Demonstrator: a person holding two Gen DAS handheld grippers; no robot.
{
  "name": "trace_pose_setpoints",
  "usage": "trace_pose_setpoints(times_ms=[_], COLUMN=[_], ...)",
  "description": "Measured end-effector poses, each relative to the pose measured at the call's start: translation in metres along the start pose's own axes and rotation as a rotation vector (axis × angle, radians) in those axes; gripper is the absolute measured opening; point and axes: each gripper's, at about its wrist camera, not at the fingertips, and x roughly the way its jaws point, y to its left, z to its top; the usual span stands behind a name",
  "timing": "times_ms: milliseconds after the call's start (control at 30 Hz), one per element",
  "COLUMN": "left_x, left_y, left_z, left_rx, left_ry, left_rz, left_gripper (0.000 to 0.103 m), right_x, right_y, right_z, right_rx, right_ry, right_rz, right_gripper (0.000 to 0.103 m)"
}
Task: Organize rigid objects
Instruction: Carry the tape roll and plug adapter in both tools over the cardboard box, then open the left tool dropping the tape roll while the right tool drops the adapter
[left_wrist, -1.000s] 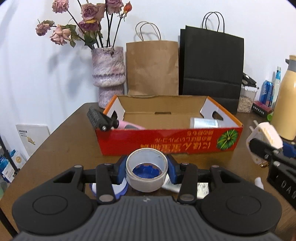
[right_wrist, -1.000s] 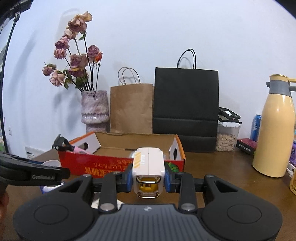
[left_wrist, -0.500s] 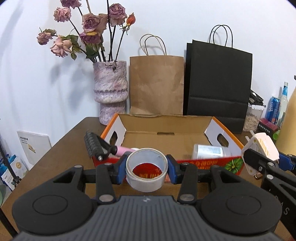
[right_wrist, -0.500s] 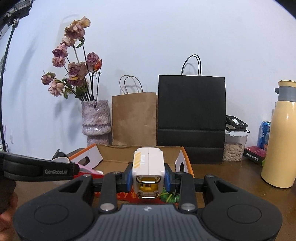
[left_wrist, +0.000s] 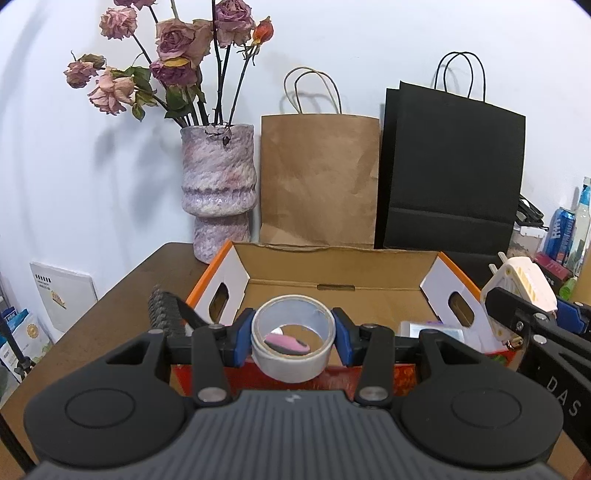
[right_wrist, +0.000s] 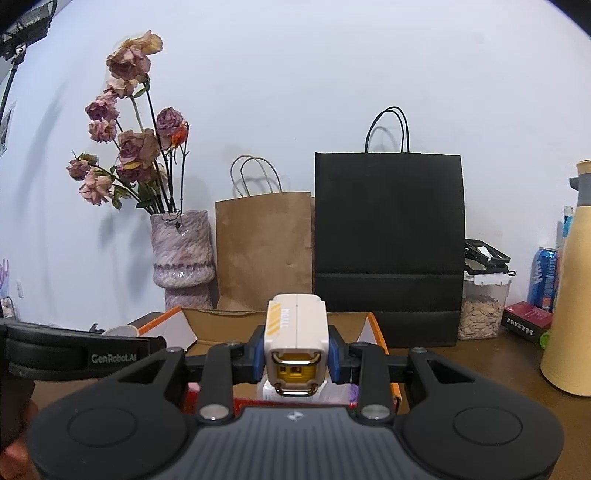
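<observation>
Two tools hover over the open cardboard box (left_wrist: 332, 273) on the counter (left_wrist: 122, 314): the left tool (left_wrist: 293, 334) clenches a roll of tape (left_wrist: 293, 345), the right tool (right_wrist: 296, 356) grips a white charger plug (right_wrist: 297, 343).

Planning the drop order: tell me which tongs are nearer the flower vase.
Left. The left tongs sit at the box end below the flower vase; the right tongs sit at the far end.
</observation>
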Motion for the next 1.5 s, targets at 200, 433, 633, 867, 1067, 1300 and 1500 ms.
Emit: trace_pose_setpoints(times_ms=[200, 433, 633, 867, 1067, 1300, 1500], left_x=[0.018, 0.040, 0.056, 0.074, 0.087, 0.096, 0.094], left_y=[-0.002, -0.006, -0.008, -0.008, -0.008, -0.010, -0.011], left_z=[0.007, 0.016, 0.022, 0.028, 0.030, 0.027, 0.027], left_rx=[0.003, 0.015, 0.026, 0.044, 0.055, 0.076, 0.086], left_ry=[-0.002, 0.004, 0.008, 0.019, 0.034, 0.070, 0.045], left_rz=[0.003, 0.004, 0.006, 0.007, 0.006, 0.038, 0.084], left_gripper=[0.045, 0.045, 0.045, 0.045, 0.045, 0.060, 0.103], right_x=[0.022, 0.045, 0.065, 0.086, 0.102, 0.112, 0.108], right_y=[-0.004, -0.005, -0.005, -0.009, -0.013, -0.017, -0.024], right_z=[0.005, 0.009, 0.011, 0.011, 0.009, 0.005, 0.008], right_rx=[-0.013, -0.042, -0.070, -0.079, -0.086, -0.089, -0.075], right_ry=[0.008, 0.028, 0.058, 0.097, 0.127, 0.177, 0.162], right_rz=[0.006, 0.016, 0.024, 0.015, 0.010, -0.001, -0.042], right_gripper=[0.031, 0.031, 0.031, 0.031, 0.031, 0.031, 0.071])
